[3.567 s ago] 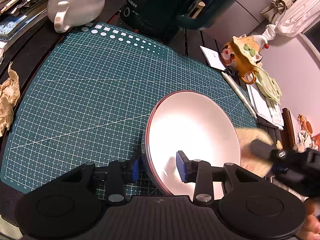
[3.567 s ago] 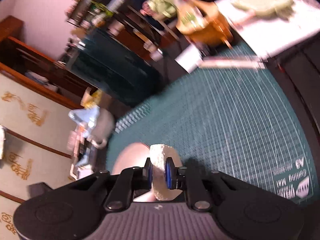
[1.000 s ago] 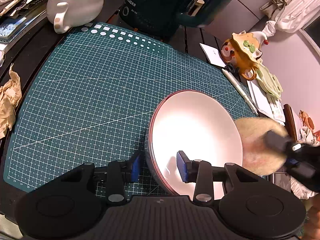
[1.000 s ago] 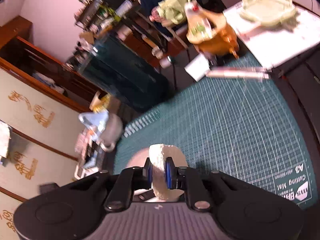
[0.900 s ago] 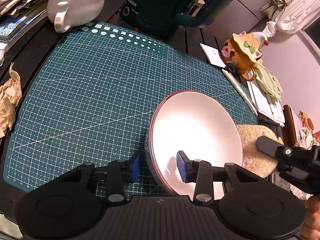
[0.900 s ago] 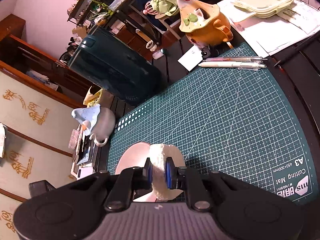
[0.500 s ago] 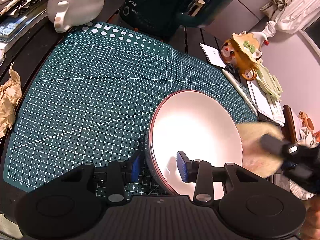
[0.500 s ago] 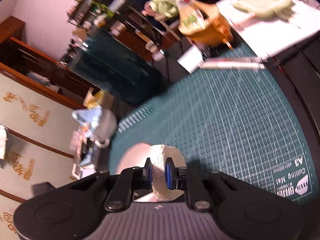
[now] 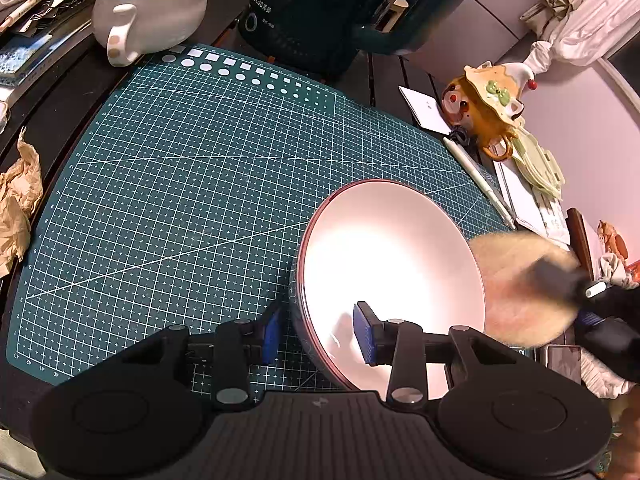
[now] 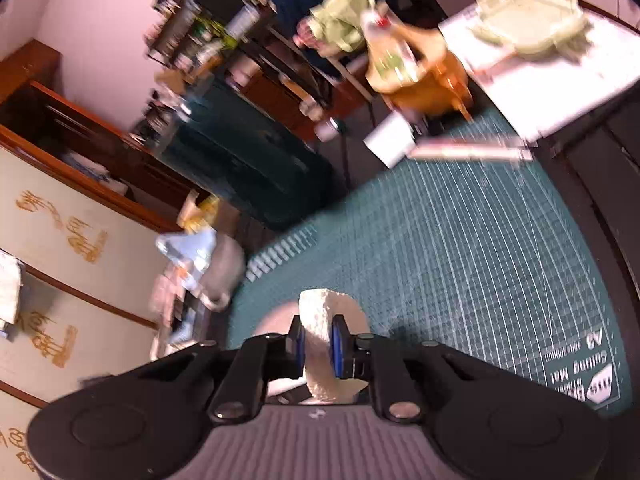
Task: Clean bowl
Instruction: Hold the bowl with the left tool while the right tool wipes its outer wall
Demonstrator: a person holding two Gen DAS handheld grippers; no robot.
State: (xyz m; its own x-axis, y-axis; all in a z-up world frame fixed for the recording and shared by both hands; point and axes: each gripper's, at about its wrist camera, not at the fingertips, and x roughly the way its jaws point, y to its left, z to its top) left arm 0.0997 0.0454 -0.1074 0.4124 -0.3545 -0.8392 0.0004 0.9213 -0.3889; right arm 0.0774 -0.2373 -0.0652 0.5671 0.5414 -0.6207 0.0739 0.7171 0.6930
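Blue-padded jaws of the left gripper (image 9: 320, 332) clasp the near wall of the white round bowl with a dark red rim (image 9: 384, 256), one pad outside, one inside; the bowl sits tilted on its edge over the dark green gridded cutting mat (image 9: 192, 184), toward the mat's right side in the left wrist view. Its near rim is hidden behind the gripper's black body. Just right of the bowl, the pale round fibrous scrubbing pad (image 9: 520, 292) is smeared by motion blur, and the right gripper (image 9: 560, 280) holding it shows only as a dark streak running off the frame. In the right wrist view that gripper (image 10: 318, 346) is clenched tight on the pad (image 10: 320, 336), which stands on edge between the jaws; only a sliver of the bowl (image 10: 276, 320) shows behind it, and most of this view is blurred.

Printing on the mat's corner reads upside down as "A3" and "Cutting Mat" (image 10: 576, 368); the smaller line cannot be read. Numbers run along the mat's edge. Crumpled brown paper (image 9: 18, 204) is cut off at the left. Farther back stand a grey teapot with a pale blue lid (image 9: 148, 8) and a dark green appliance (image 9: 320, 12) whose small white lettering is too fine to read. An orange figurine pot (image 9: 488, 116) stands on the bench at the far right.
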